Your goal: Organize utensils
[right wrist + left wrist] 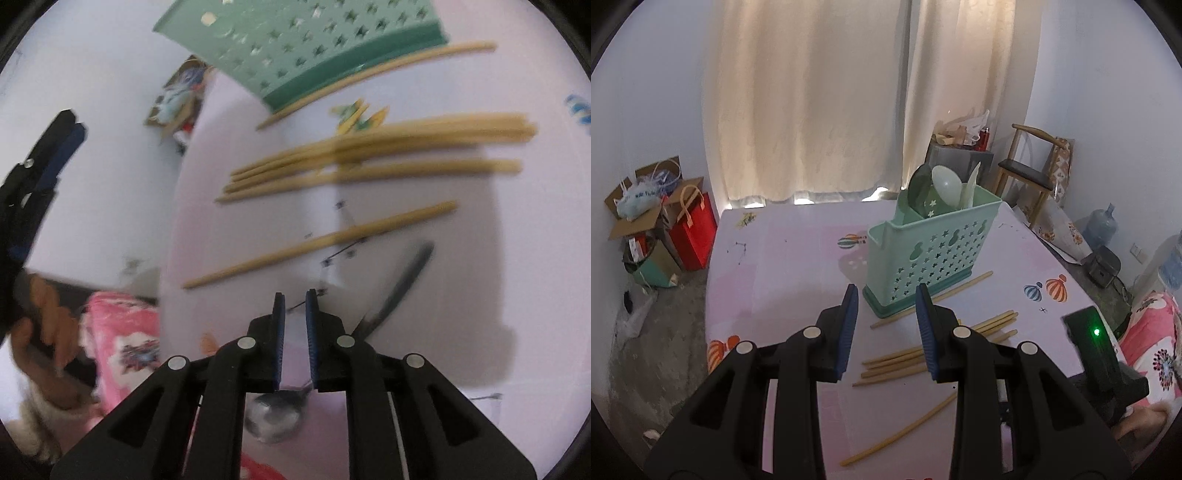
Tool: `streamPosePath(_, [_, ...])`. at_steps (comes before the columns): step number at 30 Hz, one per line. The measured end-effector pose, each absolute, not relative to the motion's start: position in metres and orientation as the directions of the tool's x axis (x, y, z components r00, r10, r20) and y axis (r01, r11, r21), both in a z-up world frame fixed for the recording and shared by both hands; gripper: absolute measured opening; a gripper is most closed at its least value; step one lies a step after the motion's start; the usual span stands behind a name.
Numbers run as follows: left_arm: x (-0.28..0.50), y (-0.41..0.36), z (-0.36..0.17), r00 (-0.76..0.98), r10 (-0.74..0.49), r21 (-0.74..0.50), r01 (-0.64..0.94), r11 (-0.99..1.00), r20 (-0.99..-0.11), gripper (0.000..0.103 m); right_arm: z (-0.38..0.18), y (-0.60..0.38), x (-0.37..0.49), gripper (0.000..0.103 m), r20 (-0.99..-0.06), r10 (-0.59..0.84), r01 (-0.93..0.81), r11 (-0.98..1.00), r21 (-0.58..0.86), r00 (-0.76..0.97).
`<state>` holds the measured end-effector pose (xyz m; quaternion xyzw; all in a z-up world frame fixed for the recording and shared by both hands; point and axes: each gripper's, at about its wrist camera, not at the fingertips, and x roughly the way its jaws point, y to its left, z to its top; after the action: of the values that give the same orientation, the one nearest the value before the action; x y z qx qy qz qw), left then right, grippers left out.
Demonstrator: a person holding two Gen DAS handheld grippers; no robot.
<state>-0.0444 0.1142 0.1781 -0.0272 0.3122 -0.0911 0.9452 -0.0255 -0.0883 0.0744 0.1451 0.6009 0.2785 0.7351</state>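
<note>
From the left wrist we see the left gripper hovering over the pink table, its blue pads apart with nothing between them. Just ahead stands the green utensil holder — upright, spoons poking out of its top. Loose chopsticks lie scattered on the table in front of it, one right against its base, another alone nearer us.

Over to the right wrist, and it's blurry. The right gripper points down at the table, pads slightly apart, nothing clamped. A metal spoon lies beneath the jaws, its bowl showing below the pads. Beyond it lie the chopsticks, then the holder's base at the top. At far left — the other gripper in a hand.
</note>
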Motion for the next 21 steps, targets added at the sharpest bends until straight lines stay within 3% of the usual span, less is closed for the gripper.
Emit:
streamPosePath(4, [-0.046, 0.117, 0.179, 0.791, -0.186, -0.105, 0.153, 0.983, -0.583, 0.031, 0.091, -0.098, -0.026, 0.024, -0.806, 0.554, -0.265, 0.825, 0.498, 0.209])
streamPosePath(6, [-0.045, 0.119, 0.176, 0.787, -0.186, -0.117, 0.144, 0.983, -0.588, 0.031, 0.093, -0.107, -0.024, 0.033, -0.81, 0.548, -0.252, 0.831, 0.496, 0.208])
streamPosePath(11, [-0.042, 0.123, 0.171, 0.78, -0.186, -0.141, 0.126, 0.982, -0.597, 0.031, 0.076, -0.136, -0.023, 0.044, -0.829, 0.532, -0.125, 0.847, 0.517, 0.173])
streamPosePath(14, [-0.039, 0.122, 0.169, 0.775, -0.188, -0.147, 0.123, 0.981, -0.603, 0.031, 0.078, -0.128, -0.015, 0.045, -0.835, 0.507, -0.139, 0.862, 0.487, 0.215])
streamPosePath(21, [-0.042, 0.113, 0.171, 0.778, -0.195, -0.139, 0.139, 0.98, -0.598, 0.032, 0.084, -0.091, -0.026, 0.045, -0.867, 0.308, -0.203, 0.948, 0.244, 0.392])
